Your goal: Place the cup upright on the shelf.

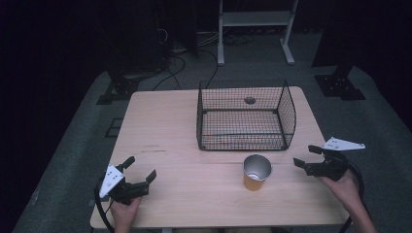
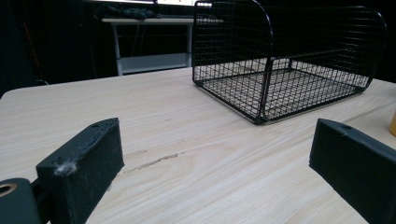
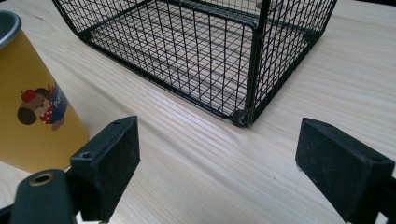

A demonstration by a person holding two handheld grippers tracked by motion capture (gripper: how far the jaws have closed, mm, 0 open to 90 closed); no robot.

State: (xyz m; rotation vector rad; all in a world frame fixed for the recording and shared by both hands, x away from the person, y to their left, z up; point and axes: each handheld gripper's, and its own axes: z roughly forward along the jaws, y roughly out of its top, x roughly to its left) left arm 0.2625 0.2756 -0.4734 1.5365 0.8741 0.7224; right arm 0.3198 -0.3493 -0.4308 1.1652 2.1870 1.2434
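Observation:
An orange cup [image 1: 256, 173] with a silver inside stands upright on the wooden table [image 1: 184, 141], just in front of a black wire basket [image 1: 245, 116]. The cup [image 3: 32, 102] carries a small cartoon print and sits at the left of the right gripper view. My right gripper [image 1: 307, 156] hovers open to the right of the cup, jaws wide apart, nothing between them. My left gripper [image 1: 141, 169] rests open near the table's front left, aimed toward the basket [image 2: 285, 60]. A sliver of the cup [image 2: 393, 123] shows at the right edge of the left gripper view.
The basket holds nothing; a dark round mark [image 1: 249, 100] shows through its back wall. A white metal shelf frame [image 1: 255, 29] and cables [image 1: 175, 60] lie on the floor beyond the table. Bare tabletop stretches across the left half.

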